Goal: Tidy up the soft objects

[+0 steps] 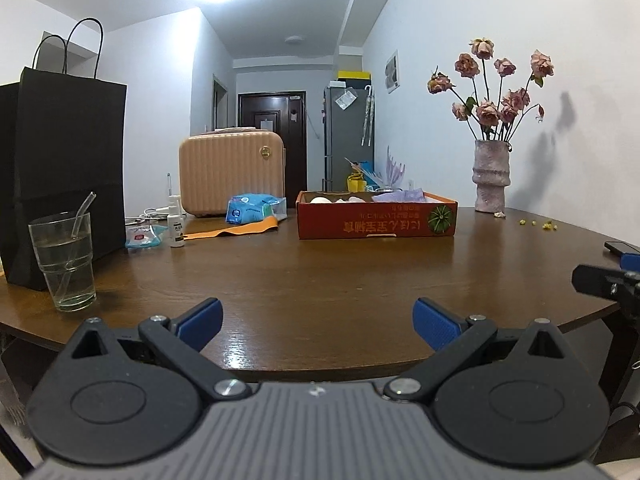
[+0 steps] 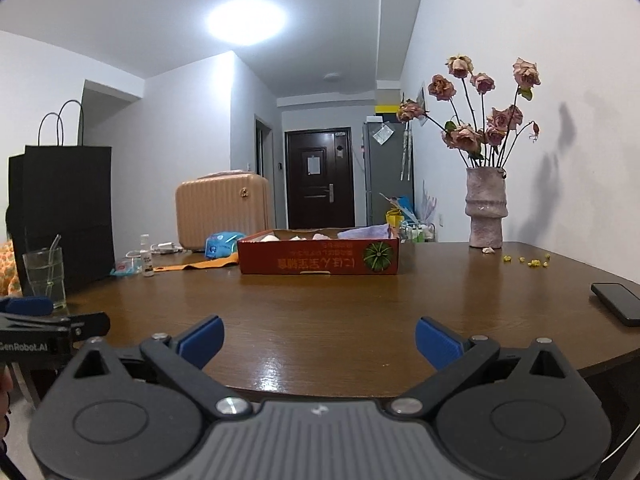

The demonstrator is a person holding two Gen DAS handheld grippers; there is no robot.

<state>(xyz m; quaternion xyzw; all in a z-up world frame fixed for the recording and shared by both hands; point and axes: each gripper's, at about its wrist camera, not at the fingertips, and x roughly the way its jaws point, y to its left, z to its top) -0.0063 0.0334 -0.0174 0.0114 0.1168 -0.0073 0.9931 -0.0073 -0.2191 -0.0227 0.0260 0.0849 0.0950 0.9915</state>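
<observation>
Two grippers waited, jaws apart and empty.
Left gripper (image 1: pixel 318 322) and right gripper (image 2: pixel 319 340) hovered at the table's (image 1: pixel 340 272) near edge; box (image 1: pixel 376 220) near the far edge held some soft things, so sorting seemed unfinished.

Brown table (image 1: pixel 320 280) carries box (image 1: pixel 376 220), vase (image 1: pixel 491 178), glass (image 1: pixel 64 262).

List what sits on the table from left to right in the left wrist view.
Black paper bag → glass with straw → spray bottle → beige case → orange box → vase of flowers → phone.
</observation>
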